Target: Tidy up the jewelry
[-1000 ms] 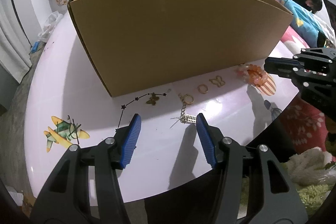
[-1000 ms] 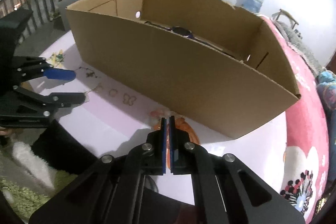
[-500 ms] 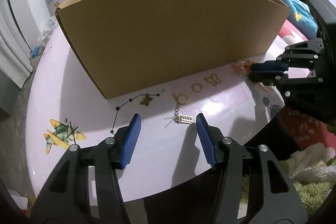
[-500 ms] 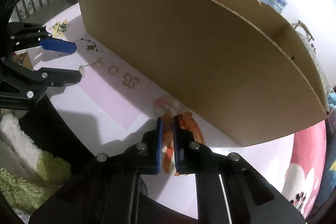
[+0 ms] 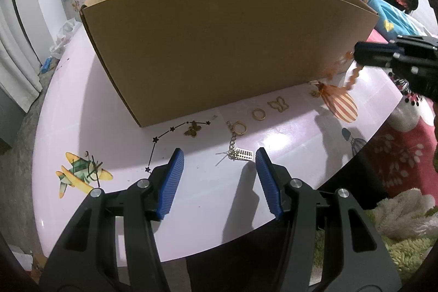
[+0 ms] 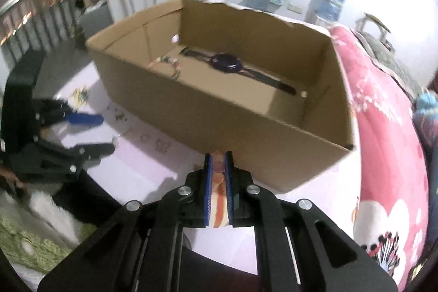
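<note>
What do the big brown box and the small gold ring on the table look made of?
Big brown box: corrugated cardboard, matte, with a torn, ragged back edge. Small gold ring: probably metal with a shiny gold finish; it could be plated or plastic.

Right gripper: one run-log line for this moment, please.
right gripper: shut on orange bracelet, lifted | left gripper: open above keychain | cardboard box: holds watch

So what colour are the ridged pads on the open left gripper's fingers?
Blue pads, clearest in the left wrist view.

box (image 5: 219,45) brown | table (image 5: 82,106) lilac | rings (image 5: 258,114) gold | watch (image 6: 225,63) possibly navy
</note>
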`<state>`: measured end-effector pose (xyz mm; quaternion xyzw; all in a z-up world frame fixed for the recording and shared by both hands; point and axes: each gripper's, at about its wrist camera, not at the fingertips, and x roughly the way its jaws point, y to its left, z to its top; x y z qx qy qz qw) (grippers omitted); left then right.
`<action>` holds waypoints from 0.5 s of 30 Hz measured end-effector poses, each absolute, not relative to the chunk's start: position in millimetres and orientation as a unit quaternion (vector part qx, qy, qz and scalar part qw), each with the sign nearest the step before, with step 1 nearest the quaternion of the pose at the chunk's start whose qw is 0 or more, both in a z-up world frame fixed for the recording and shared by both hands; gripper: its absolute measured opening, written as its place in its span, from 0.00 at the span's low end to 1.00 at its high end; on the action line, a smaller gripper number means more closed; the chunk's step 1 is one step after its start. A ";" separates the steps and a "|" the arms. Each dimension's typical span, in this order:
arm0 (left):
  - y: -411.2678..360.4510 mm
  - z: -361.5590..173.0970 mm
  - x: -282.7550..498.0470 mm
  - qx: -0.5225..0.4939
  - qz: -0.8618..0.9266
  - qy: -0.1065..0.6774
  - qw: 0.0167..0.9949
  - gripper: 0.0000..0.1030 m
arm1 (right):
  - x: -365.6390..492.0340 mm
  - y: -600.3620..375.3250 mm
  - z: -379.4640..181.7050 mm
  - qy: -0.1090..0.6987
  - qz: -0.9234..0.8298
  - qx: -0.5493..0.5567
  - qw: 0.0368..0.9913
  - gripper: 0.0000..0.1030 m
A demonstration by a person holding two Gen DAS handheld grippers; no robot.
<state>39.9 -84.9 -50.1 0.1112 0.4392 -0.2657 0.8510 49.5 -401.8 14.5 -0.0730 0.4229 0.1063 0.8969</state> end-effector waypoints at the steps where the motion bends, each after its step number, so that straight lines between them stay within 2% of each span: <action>1: -84.8 -50.0 39.4 0.110 -0.266 0.440 0.851 0.51 | 51.4 -407.2 13.8 0.426 0.104 -0.055 0.897 0.09; 6: -84.0 -49.9 38.4 0.107 -0.267 0.440 0.851 0.50 | 54.6 -454.2 -6.8 0.452 0.085 0.104 0.882 0.09; 12: -79.4 -45.5 37.4 0.105 -0.261 0.433 0.856 0.51 | 55.8 -493.2 -30.9 0.475 0.037 0.195 0.858 0.10; 15: -75.6 -39.3 38.0 0.105 -0.257 0.423 0.862 0.51 | 51.6 -496.6 -22.9 0.457 0.032 0.201 0.866 0.20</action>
